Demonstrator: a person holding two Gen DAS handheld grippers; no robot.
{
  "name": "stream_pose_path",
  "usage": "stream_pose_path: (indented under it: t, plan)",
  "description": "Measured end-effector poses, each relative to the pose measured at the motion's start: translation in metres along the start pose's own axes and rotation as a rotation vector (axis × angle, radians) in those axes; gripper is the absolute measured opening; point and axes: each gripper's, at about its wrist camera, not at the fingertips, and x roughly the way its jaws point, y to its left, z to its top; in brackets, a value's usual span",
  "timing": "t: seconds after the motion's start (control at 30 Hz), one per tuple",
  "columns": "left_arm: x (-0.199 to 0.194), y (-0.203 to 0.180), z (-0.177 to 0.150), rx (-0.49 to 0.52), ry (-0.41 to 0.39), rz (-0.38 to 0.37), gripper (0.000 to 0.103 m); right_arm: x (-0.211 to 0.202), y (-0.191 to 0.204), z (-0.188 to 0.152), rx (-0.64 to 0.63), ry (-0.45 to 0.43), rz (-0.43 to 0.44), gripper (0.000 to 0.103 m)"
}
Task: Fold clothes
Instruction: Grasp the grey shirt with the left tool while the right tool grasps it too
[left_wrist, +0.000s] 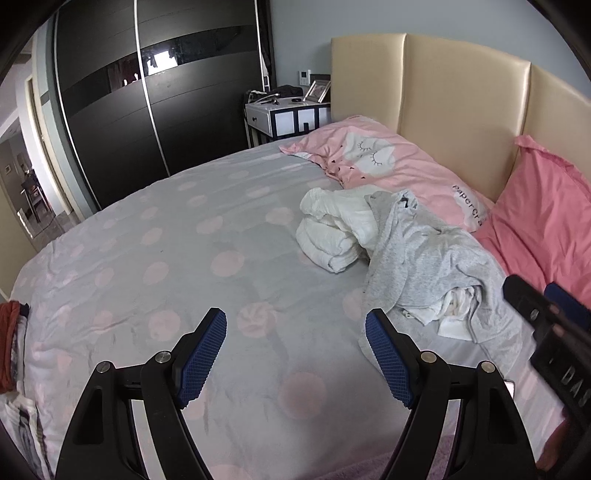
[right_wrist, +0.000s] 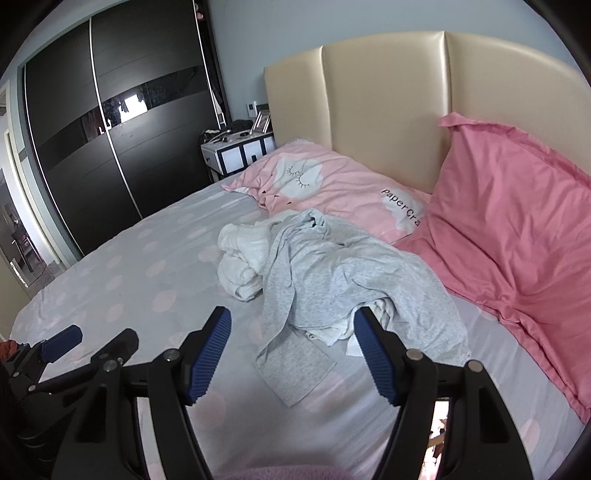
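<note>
Both grippers hang above the bed with their fingers spread wide and nothing between them.

From the left wrist camera, the left gripper hovers over the grey bedsheet with its pale pink dots. Ahead and to the right lies a crumpled grey top, draped partly over bunched white clothes. More white fabric pokes out under the top's near edge. Behind the heap sits a light pink pillow against the cream headboard. A darker pink pillow leans at the far right.

From the right wrist camera, the right gripper sits just short of the grey top, its right finger overlapping the top's near edge in view. The white clothes lie to the top's left.
</note>
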Motion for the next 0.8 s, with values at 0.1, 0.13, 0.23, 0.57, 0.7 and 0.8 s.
stream_pose_path:
  t: [0.1,0.13,0.23,0.57,0.7,0.8]
  plan:
    - [0.018,-0.003,0.010,0.039,0.009,0.003,0.079,0.022,-0.014,0.016,-0.009,0.034,-0.017,0.068]
    - [0.025,-0.004,0.015,0.049,0.013,-0.001,0.079,0.030,-0.020,0.022,-0.015,0.046,-0.027,0.068]
    - [0.047,-0.011,0.029,0.071,0.021,-0.044,0.079,0.059,-0.042,0.036,-0.015,0.107,-0.038,0.068]
    - [0.154,-0.081,0.053,0.143,0.123,-0.273,0.079,0.173,-0.100,0.044,0.037,0.282,-0.091,0.068]
    - [0.188,-0.096,0.051,0.137,0.181,-0.296,0.079,0.212,-0.116,0.042,0.065,0.313,-0.097,0.068]
    - [0.212,-0.108,0.050,0.133,0.224,-0.314,0.068,0.229,-0.118,0.041,0.041,0.308,-0.101,0.063]
